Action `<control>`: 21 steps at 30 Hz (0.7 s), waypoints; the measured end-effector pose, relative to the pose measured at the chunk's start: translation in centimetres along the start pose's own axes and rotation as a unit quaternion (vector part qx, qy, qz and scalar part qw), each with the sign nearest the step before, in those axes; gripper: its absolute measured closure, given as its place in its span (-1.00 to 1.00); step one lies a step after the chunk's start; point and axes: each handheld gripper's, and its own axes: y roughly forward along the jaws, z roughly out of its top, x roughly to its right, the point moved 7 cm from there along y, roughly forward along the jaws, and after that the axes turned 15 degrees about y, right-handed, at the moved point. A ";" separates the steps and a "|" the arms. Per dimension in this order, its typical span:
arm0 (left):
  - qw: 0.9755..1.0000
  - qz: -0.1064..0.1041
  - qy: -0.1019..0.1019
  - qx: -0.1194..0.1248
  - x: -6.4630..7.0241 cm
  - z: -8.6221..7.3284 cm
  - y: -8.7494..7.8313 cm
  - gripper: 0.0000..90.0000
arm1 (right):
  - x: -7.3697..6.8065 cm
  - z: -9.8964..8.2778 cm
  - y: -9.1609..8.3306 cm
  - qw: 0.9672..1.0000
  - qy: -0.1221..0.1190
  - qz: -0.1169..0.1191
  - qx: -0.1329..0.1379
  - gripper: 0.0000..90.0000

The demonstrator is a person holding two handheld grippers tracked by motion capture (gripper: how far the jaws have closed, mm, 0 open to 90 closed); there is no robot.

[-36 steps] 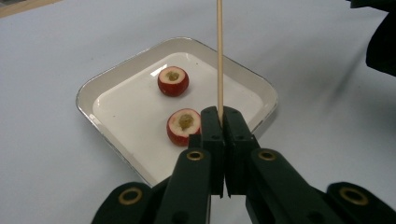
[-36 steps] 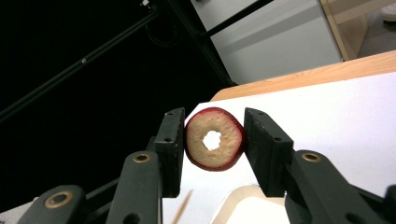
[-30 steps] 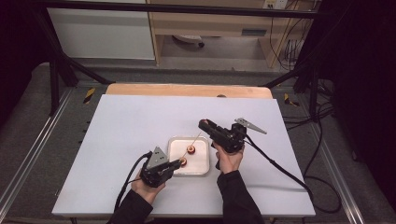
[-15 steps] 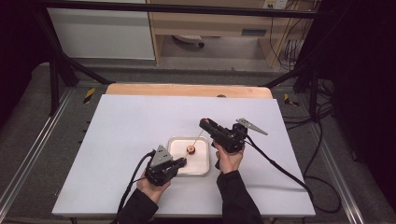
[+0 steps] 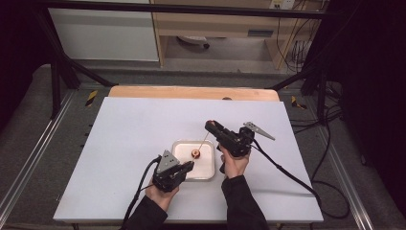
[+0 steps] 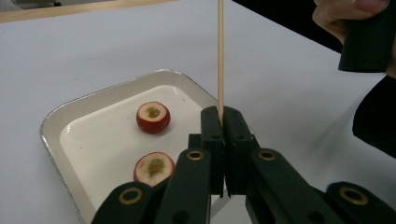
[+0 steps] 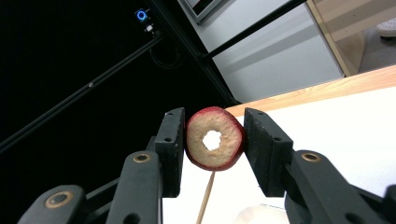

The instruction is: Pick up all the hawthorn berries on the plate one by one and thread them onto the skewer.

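Note:
My left gripper (image 6: 223, 116) is shut on the lower end of a thin wooden skewer (image 6: 220, 56), which stands up from its jaws. It sits at the near edge of a white tray (image 6: 93, 100). Two red-skinned fruit slices lie in the tray, one farther (image 6: 153, 116) and one nearer (image 6: 154, 167). My right gripper (image 7: 212, 135) is shut on a third red slice (image 7: 198, 144) with a hole through its middle. This slice is held in the air above the skewer (image 7: 205, 198). In the high view the skewer (image 5: 204, 140) slants from the left gripper (image 5: 190, 165) up to the right gripper (image 5: 209, 125).
The tray (image 5: 210, 170) lies in the middle of a white tabletop (image 5: 134, 139) with a wooden strip (image 5: 191, 92) along its far edge. A cable (image 5: 282, 170) trails from the right gripper across the table's right side.
The left gripper, with the skewer, has shifted slightly to the right along the tray's near edge. The right gripper and its slice have stayed where they were.

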 end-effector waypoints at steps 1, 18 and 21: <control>1.000 0.004 -0.005 0.002 0.1 0.0 0.1 0.96 | 0.0 0.0 0.0 1.000 0.000 0.001 0.002 0.34; 0.998 0.013 -0.062 0.025 1.8 0.1 1.4 0.97 | 0.3 -0.2 -0.4 1.000 0.000 0.006 0.017 0.34; 0.998 0.012 -0.064 0.025 1.9 0.2 1.5 0.97 | 0.3 -0.1 -0.4 1.000 -0.003 0.008 0.018 0.34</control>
